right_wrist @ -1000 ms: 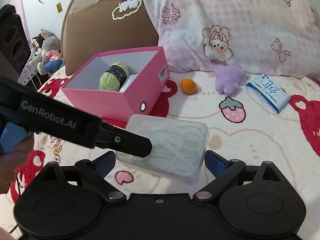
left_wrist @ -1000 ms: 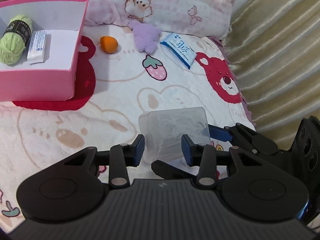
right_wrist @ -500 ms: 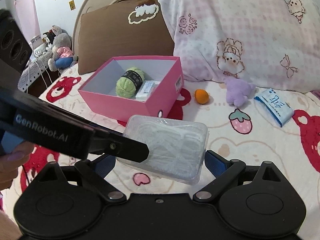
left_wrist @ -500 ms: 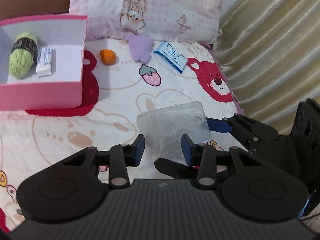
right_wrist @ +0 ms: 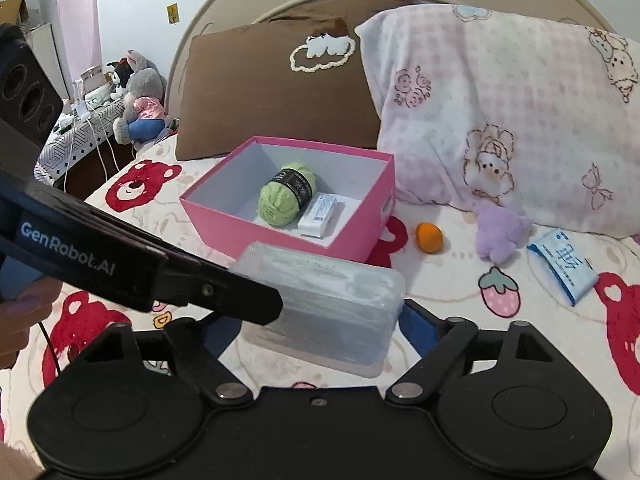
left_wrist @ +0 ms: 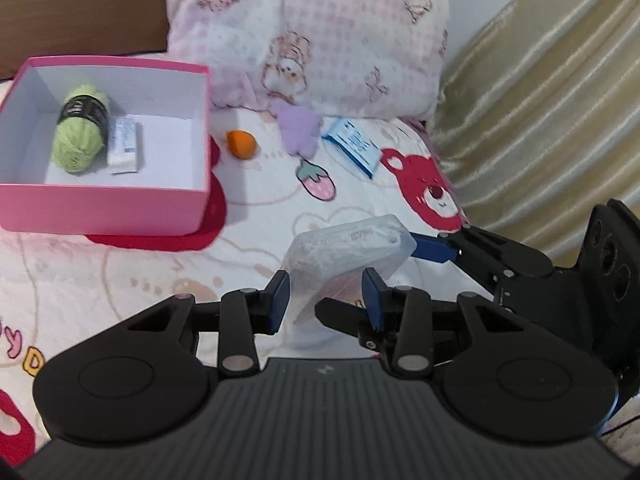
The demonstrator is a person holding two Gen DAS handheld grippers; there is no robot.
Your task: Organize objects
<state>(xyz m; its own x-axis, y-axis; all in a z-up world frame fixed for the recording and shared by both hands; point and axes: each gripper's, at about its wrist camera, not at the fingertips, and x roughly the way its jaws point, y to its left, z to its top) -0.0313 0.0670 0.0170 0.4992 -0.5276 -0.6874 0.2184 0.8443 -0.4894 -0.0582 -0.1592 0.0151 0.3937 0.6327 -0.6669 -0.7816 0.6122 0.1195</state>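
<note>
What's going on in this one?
A person is tidying items on a cartoon-print bedspread, using hand-held tongs. The left tongs are clamped on a frosted clear plastic case, held up off the bed. The right tongs straddle its ends and have just been closing in on it. An open pink cardboard box already holds a ball of green yarn and a small white packet.

Right claw (right_wrist: 316,320) narrower round tilted case (right_wrist: 320,304)

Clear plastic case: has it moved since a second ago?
Yes. The clear plastic case, pinched by the left gripper, has lifted off the bedsheet and tilted. The right gripper jaws have just been closing around its ends.
</note>
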